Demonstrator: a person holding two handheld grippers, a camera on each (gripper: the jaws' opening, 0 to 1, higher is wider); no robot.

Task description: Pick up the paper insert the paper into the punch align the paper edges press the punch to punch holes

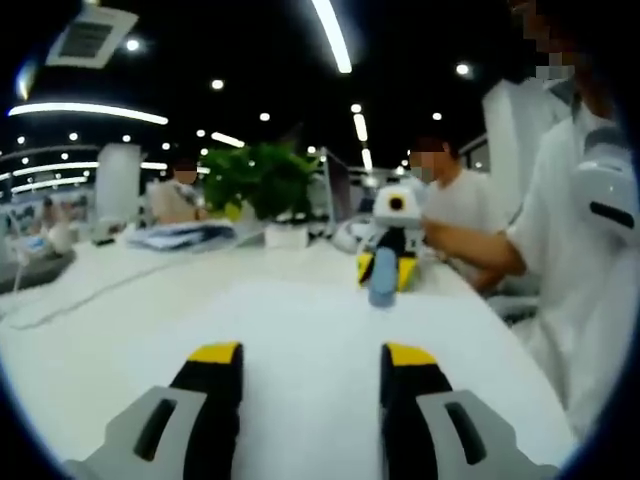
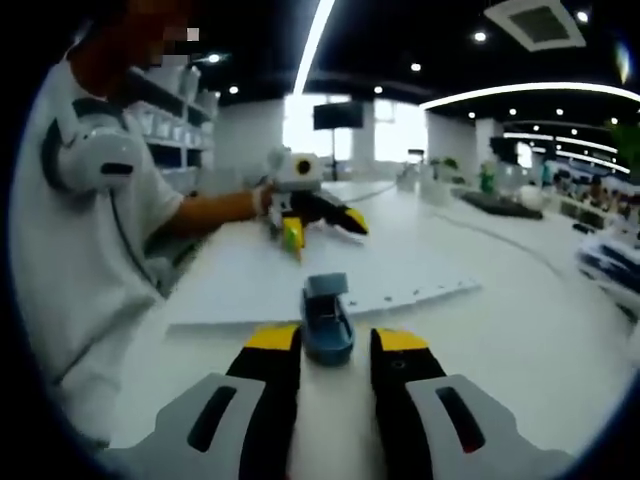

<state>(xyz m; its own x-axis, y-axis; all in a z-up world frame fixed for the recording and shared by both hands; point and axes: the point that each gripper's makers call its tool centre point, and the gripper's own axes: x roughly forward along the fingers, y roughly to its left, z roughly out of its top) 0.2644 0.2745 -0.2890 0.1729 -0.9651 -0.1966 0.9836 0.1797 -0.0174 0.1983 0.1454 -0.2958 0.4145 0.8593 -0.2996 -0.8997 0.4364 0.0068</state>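
White table [image 2: 520, 300] under ceiling strip lights [image 2: 315, 40]; paper [image 2: 300, 275] flat, punch [image 2: 326, 320] on it.

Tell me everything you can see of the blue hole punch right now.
The hole punch is small and blue, looks plastic, with a paler raised lever on a darker base. It sits upright on the white table, at the near edge of the paper sheet, between the tips of the right gripper. Whether the jaws touch it is unclear. In the left gripper view it stands far across the sheet.

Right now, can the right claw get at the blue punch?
Probably yes: the blue punch sits on the paper's edge directly ahead of the right claw, between its open jaws, with nothing in the way.
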